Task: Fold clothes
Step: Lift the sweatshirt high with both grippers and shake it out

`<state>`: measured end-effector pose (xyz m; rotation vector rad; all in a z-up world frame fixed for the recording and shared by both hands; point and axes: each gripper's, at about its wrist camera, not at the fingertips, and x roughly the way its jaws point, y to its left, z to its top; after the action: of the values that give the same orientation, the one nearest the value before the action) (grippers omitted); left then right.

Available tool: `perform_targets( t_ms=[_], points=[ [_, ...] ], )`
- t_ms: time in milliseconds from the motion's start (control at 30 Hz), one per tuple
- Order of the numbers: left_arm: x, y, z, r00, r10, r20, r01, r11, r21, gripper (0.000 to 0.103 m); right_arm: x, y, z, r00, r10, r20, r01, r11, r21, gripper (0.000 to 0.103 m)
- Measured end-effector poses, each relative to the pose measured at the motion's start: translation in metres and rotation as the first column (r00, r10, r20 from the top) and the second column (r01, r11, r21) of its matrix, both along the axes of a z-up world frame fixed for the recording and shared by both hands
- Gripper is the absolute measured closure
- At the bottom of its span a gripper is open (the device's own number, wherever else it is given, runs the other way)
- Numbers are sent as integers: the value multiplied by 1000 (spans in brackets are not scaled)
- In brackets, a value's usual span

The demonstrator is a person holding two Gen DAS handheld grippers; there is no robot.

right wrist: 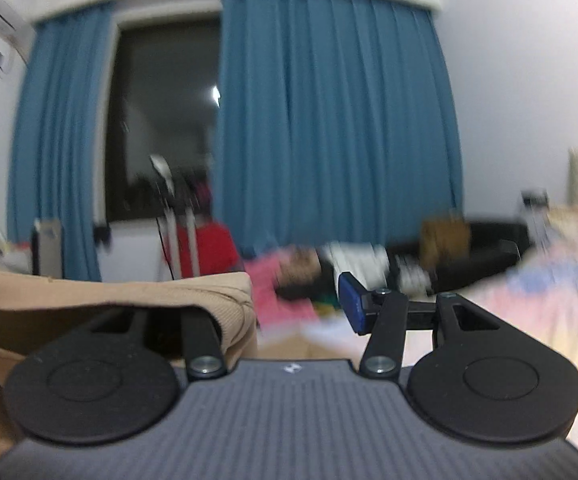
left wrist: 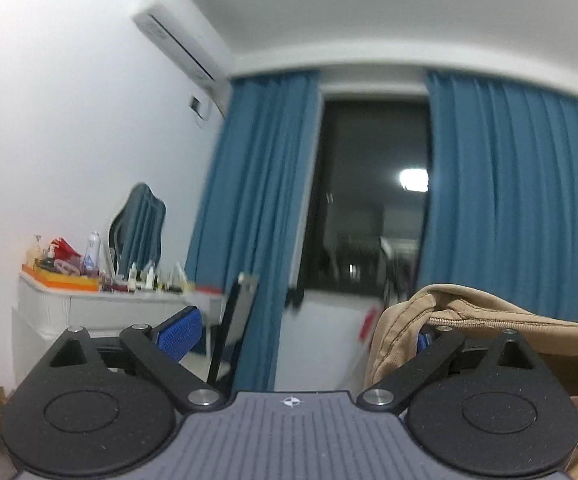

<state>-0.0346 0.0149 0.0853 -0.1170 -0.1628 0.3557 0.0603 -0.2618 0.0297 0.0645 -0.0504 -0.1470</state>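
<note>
Blue curtains (left wrist: 509, 200) fill most of both views, w/ a dark window (left wrist: 369, 200) between them and a white AC unit (left wrist: 185, 48) high on the wall. Tan garment (left wrist: 489, 320) is held up in the air betw. the two tools, stretched across: it lies draped over the right-hand finger of the left gripper (left wrist: 301, 332) and over the left-hand finger of the right gripper (right wrist: 289, 308). Both tongs stand wide apart, cloth hanging on one finger each, not pinched. Left blue pad (left wrist: 179, 334) is bare; right wrist view shows the other blue pad (right wrist: 351, 304) bare too. Cluttered white desk (left wrist: 89, 308) w/ bottles sits left, a red item (right wrist: 205, 248) below the window, blurred bedding (right wrist: 529, 300) at right.
</note>
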Motion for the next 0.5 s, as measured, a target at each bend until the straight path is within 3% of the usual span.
perform_targets(
  t_ms=[100,267,500],
  points=[
    [0,1,63,997,-17,74,19,1000,-23,4,-2,-3,70,996,11,89,-10,1000,-14,52],
    [-12,-6,170,981,-59,185,56,998,21,4,-16,-23,177,985,30,172,-34,999,19,52],
    [-63,-1,285,957,-127,261,117,992,53,3,-73,-34,282,960,62,273,-58,998,-21,51]
  ],
)
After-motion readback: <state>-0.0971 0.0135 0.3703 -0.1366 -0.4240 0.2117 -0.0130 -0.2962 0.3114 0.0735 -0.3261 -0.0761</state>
